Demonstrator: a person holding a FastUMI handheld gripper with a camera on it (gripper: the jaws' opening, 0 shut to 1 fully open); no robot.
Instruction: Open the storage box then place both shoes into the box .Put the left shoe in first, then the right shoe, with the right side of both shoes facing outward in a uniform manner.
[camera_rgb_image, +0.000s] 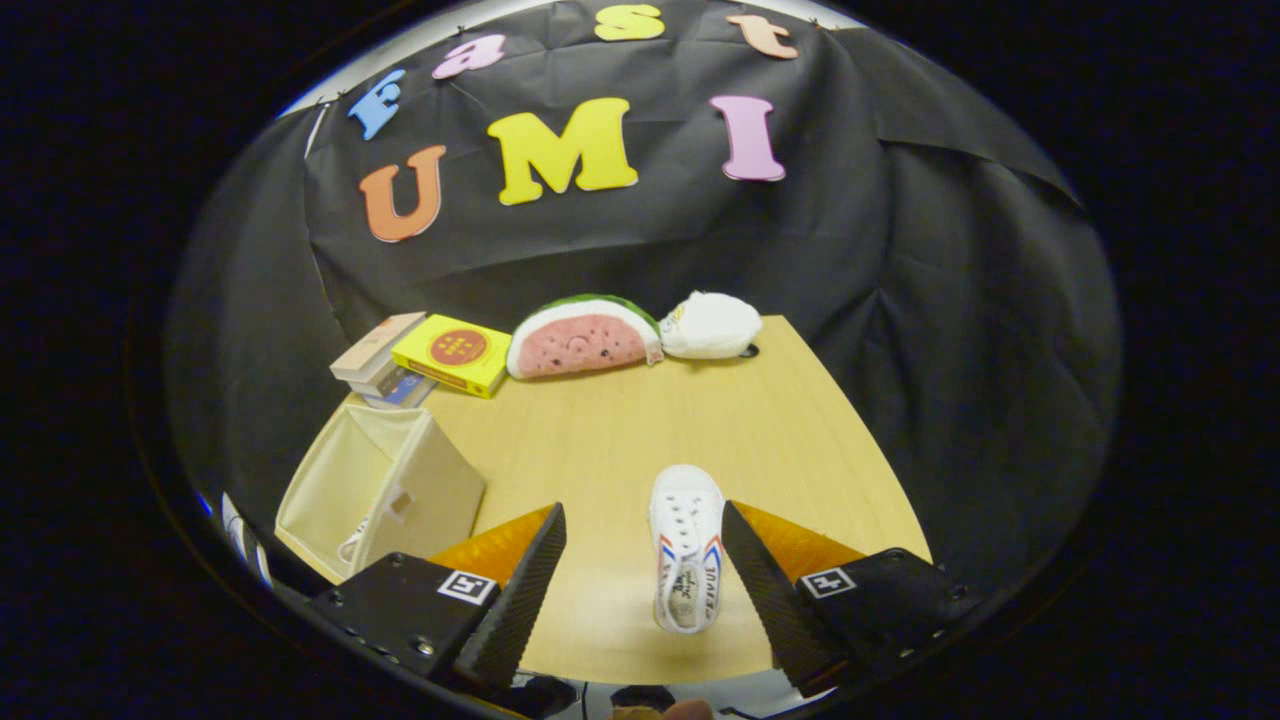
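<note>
Gripper (645, 580) spread wide, fingers apart, holding nothing. White shoe (686, 545) lies on the wooden table (640, 430) between the two fingers, much nearer the right finger than the left; whether it touches the right finger, cannot tell. Toe points away from the gripper, heel opening toward it. Red and blue stripes show on both sides of the shoe.

Storage box (375, 490), cream fabric, sits at the table's left edge, just beyond and left of the left finger. It lies tipped with its open mouth facing up and left; something pale with a lace-like loop shows inside near its lower corner, too small to identify.

Along the far edge of the table: a stack of books (380, 365), a yellow box (455, 352), a watermelon-slice plush (583, 338), and a white plush (712, 325), all well apart from the shoe.
</note>
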